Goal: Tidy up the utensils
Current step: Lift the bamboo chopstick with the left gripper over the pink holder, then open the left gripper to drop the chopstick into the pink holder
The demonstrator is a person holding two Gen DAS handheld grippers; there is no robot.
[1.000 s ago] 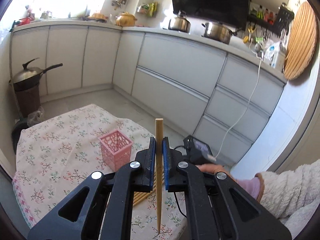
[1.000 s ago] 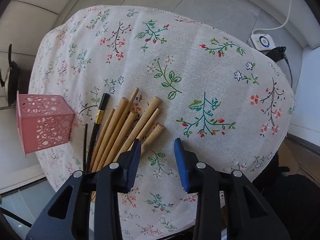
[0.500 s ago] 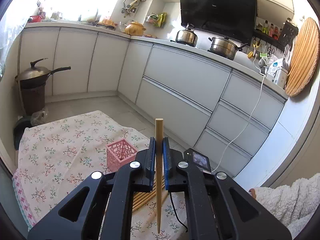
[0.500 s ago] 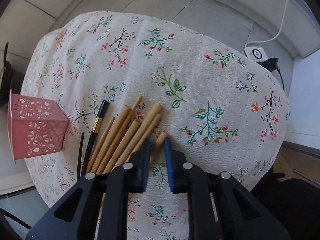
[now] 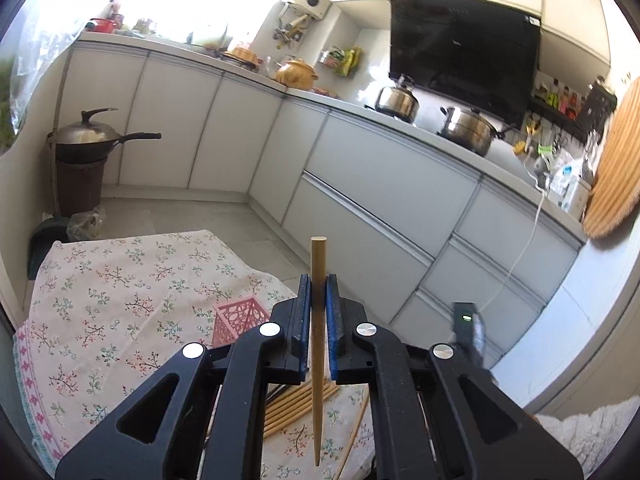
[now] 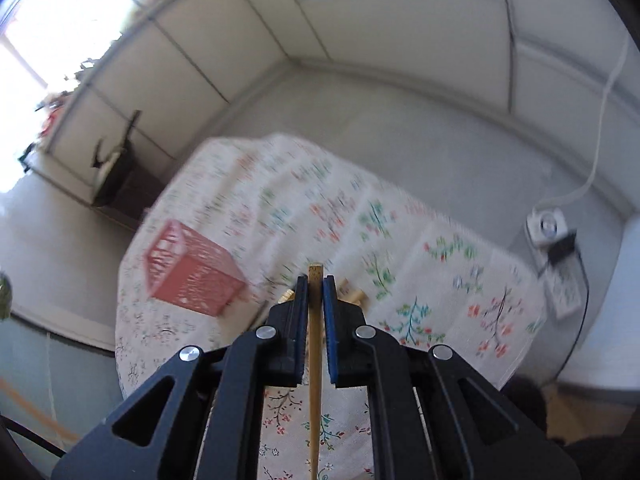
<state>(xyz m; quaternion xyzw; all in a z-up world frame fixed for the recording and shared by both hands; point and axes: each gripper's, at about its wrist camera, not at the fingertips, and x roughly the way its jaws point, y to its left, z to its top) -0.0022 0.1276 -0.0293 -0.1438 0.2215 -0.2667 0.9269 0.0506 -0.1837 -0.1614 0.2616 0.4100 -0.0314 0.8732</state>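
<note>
My left gripper (image 5: pixel 318 284) is shut on a wooden chopstick (image 5: pixel 318 264) held upright above the table. My right gripper (image 6: pixel 315 284) is shut on another wooden chopstick (image 6: pixel 315 360), lifted above the cloth. A pink perforated holder (image 5: pixel 240 316) stands on the floral tablecloth (image 5: pixel 120 280), left of my left gripper; it also shows in the right wrist view (image 6: pixel 188 272), left of my right gripper. Several wooden chopsticks (image 5: pixel 296 404) lie on the cloth below my left gripper; their ends (image 6: pixel 352 294) peek out beside my right fingers.
White kitchen cabinets (image 5: pixel 360 184) run behind the table with steel pots (image 5: pixel 468 128) on the counter. A wok on a dark stand (image 5: pixel 80 148) is at the far left. A white power strip (image 6: pixel 548 228) and cable lie on the floor to the right.
My right gripper closed on a chopstick from the pile and lifted it, tilting up. My left gripper rose with its chopstick still held.
</note>
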